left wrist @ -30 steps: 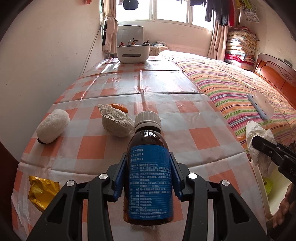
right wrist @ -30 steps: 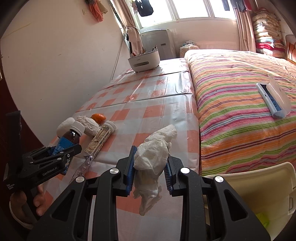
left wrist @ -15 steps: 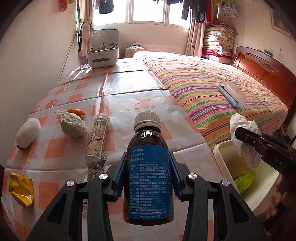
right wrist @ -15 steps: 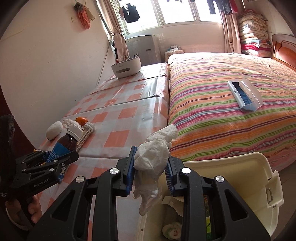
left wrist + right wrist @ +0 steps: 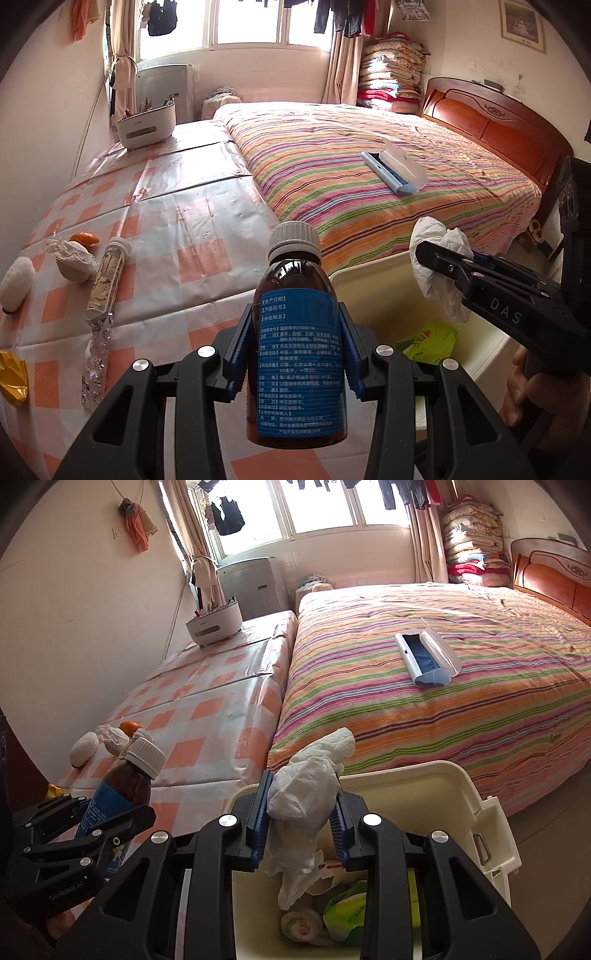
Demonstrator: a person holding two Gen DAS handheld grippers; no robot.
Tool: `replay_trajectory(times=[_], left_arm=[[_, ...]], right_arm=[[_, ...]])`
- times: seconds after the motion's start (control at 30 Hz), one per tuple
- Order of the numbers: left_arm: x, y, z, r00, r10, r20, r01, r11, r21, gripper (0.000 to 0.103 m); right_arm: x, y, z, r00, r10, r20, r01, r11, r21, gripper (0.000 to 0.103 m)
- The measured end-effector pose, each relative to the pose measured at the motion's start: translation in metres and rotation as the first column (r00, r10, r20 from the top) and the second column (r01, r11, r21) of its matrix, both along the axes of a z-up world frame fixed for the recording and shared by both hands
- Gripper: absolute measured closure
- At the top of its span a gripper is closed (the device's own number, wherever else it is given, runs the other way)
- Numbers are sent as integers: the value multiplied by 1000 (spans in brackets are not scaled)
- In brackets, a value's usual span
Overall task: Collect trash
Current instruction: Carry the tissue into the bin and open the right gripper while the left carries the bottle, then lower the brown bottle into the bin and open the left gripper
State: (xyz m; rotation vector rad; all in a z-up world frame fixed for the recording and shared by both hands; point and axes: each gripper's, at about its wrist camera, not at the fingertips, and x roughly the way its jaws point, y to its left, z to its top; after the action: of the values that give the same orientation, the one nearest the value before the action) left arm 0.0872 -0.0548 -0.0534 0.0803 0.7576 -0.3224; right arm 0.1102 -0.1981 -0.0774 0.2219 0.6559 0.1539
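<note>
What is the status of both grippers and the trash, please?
Left gripper shut on brown bottle. Right gripper shut on crumpled tissue, over the cream bin. Nothing in the way.

Home bedroom. Bed [image 5: 388, 177] with striped cover and carved wooden headboard [image 5: 491, 122]; folded quilts [image 5: 391, 74] stacked in corner; laundry [image 5: 225, 513] hanging at window [image 5: 258, 22]; curtains [image 5: 123, 62]; low surface under checked plastic cloth [image 5: 192, 221] beside bed.
</note>
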Motion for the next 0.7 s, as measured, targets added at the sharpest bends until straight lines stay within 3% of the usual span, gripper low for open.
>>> replay_trajectory(times=[0.2,0.3,0.4,0.43,0.7], left_arm=[[-7,-21,3,999,-37,2,37,999,3,62],[-9,-29,3,999,-49,4,49,999,11,62],[-11,-33,3,998,-56,0,56,998,19,62],[-12,-35,3,998,-57,-1,57,998,22,62],[-8,-49,-4,998,-67,-20,68,997,46,62]], right_arm=[[-13,-12,0,999,-43,23,43,999,6,68],[-18,-19,1,997,-64,35,63,998,24,53],[-21,-25,5,996,-78,52,76,996,39,45],[-22,-27,6,994,-88,58,85,995,46,37],[-32,-53,15,981,-168,102,153,978,140,36]])
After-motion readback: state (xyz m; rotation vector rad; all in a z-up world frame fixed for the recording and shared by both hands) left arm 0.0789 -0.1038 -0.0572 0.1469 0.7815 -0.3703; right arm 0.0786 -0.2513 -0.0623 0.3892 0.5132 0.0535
